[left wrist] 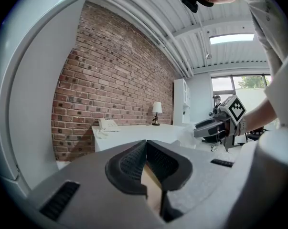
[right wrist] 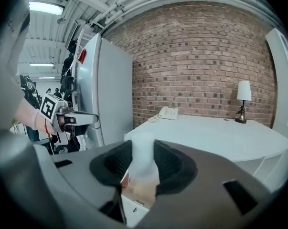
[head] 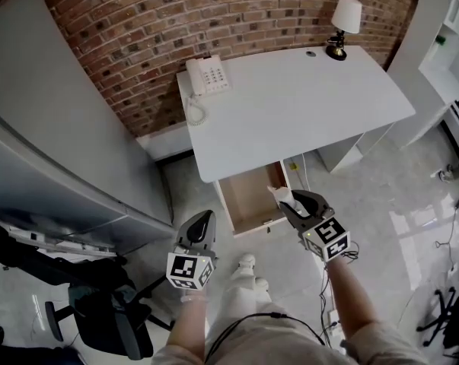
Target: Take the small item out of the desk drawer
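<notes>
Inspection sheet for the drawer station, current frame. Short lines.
Surface: white desk, drawer under it pulled open.
Job's things: small white item held over the drawer's right side.
Clutter: phone and lamp on the desk.
Grippers: right hand-held gripper shut on the small white item; left hand-held gripper shut, nothing between its jaws.
Cables: coiled phone cord hangs over the desk edge.
Surroundings: brick wall, grey cabinet, office chair.
</notes>
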`<state>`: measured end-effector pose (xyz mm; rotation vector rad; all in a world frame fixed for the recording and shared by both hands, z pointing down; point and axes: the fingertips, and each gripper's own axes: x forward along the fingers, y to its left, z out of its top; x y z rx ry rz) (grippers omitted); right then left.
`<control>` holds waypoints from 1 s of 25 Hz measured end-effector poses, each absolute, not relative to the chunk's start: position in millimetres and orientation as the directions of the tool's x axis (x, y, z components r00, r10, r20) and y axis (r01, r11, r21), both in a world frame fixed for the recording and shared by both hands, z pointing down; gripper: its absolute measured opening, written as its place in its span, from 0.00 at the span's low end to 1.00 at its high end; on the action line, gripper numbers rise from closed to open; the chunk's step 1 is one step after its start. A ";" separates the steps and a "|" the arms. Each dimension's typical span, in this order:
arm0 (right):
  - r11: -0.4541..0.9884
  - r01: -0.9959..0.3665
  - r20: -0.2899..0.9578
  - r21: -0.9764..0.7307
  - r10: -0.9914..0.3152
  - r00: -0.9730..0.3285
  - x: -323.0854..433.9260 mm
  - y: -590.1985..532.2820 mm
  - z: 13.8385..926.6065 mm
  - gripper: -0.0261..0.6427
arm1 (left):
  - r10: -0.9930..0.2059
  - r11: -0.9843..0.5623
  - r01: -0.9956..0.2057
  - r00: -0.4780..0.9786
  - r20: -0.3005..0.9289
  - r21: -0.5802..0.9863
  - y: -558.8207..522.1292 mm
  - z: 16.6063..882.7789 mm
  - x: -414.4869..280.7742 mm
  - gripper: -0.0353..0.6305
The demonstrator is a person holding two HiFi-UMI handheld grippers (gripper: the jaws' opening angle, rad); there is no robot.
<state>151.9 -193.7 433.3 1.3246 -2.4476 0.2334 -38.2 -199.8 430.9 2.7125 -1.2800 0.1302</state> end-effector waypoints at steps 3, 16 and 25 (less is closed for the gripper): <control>0.522 -0.853 0.354 0.012 -0.800 -0.485 158.3 -188.8 425.5 0.26 | -0.761 -0.632 -0.771 0.637 0.126 0.082 -195.5 424.5 -38.2 0.06; 0.446 -0.895 0.249 -0.022 -0.864 -0.437 170.2 -169.8 381.5 0.26 | -0.791 -0.603 -0.795 0.606 0.079 0.060 -177.7 387.8 -61.4 0.06; 0.412 -0.910 0.193 -0.044 -0.890 -0.412 182.7 -157.1 360.9 0.26 | -0.814 -0.575 -0.816 0.578 0.059 0.056 -169.4 371.7 -71.4 0.06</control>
